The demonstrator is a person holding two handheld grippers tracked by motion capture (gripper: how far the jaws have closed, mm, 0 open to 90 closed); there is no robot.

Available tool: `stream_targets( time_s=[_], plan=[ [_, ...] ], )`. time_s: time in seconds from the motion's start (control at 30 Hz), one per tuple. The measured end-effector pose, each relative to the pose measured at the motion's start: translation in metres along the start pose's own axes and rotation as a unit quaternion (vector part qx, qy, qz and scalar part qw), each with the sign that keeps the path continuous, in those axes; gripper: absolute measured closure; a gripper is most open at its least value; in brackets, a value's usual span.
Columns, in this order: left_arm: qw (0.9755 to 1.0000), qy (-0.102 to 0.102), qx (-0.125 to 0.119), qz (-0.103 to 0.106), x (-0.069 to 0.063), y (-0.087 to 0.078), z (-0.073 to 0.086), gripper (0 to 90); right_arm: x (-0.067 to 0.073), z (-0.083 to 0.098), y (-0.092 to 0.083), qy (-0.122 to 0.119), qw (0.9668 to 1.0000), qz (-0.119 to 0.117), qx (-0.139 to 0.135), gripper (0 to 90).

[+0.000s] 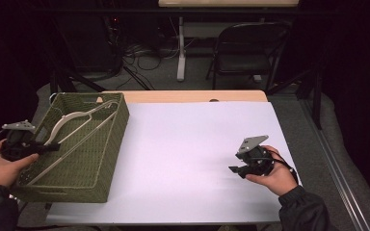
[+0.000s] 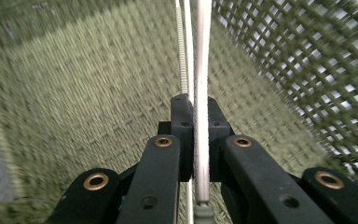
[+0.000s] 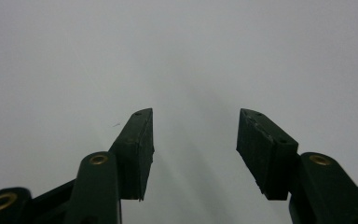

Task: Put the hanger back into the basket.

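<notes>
Dark lab: cables, folding chair

Table centre: the white table top lies bare between the two hands; wide passage across it
Left edge: a green woven basket stands here; its walls bar any level approach, so the way in is from above
Inside the basket: a white clothes hanger lies slantwise across the hollow; the left gripper, jaws closed on its bar, sits among the walls; mesh side close by
Right side: the right gripper hovers with jaws apart over bare white surface
Beyond the table: a folding chair and floor cables stand well apart
</notes>
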State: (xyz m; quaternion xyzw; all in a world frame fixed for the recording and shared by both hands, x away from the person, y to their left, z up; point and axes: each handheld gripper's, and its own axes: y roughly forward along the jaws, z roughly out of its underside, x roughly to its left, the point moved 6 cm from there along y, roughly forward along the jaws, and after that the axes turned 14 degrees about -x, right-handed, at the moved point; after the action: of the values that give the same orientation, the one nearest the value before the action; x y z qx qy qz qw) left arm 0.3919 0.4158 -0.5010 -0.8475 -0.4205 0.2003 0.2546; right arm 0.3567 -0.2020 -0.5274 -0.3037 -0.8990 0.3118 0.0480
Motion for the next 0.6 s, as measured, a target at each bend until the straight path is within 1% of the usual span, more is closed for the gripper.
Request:
stream_targets(
  time_s=[0.03, 0.13, 0.17, 0.27, 0.3, 0.37, 0.43, 0.5, 0.6],
  plan=[
    [1.0, 0.0, 0.006, 0.0, 0.0, 0.003, 0.003, 86.9, -0.001, 0.001, -0.003, -0.002, 0.9998, -0.003, 0.021, 45.8],
    [0.9997, 0.005, 0.025, 0.001, -0.001, 0.011, 0.009, 86.9, -0.001, 0.002, -0.003, -0.001, 0.9998, -0.001, 0.02, 45.8],
    [0.9997, 0.005, 0.022, 0.0, -0.001, 0.014, 0.01, 86.9, -0.001, 0.002, -0.003, -0.003, 0.9998, -0.002, 0.021, 45.9],
    [0.9998, 0.0, 0.022, -0.003, 0.0, 0.018, 0.013, 86.7, 0.001, 0.003, -0.001, -0.001, 0.9998, -0.004, 0.018, 45.7],
    [0.9994, 0.002, 0.032, -0.01, 0.001, 0.019, 0.015, 86.7, 0.001, 0.004, 0.0, -0.001, 0.9999, -0.004, 0.015, 45.7],
    [0.9988, 0.004, 0.045, -0.02, 0.002, 0.02, 0.018, 86.4, 0.001, 0.005, 0.0, 0.0, 0.9997, -0.003, 0.024, 45.7],
    [0.9976, 0.011, 0.061, -0.033, 0.004, 0.021, 0.021, 85.8, 0.001, 0.005, 0.0, 0.0, 0.9998, -0.004, 0.021, 45.7],
    [0.997, 0.012, 0.062, -0.046, 0.006, 0.02, 0.021, 82.9, 0.002, 0.005, 0.001, 0.002, 0.9999, -0.004, 0.016, 45.7],
    [0.9971, 0.008, 0.055, -0.053, 0.007, 0.018, 0.02, 81.7, 0.001, 0.006, 0.0, 0.001, 0.9998, -0.002, 0.02, 45.7]
  ],
)
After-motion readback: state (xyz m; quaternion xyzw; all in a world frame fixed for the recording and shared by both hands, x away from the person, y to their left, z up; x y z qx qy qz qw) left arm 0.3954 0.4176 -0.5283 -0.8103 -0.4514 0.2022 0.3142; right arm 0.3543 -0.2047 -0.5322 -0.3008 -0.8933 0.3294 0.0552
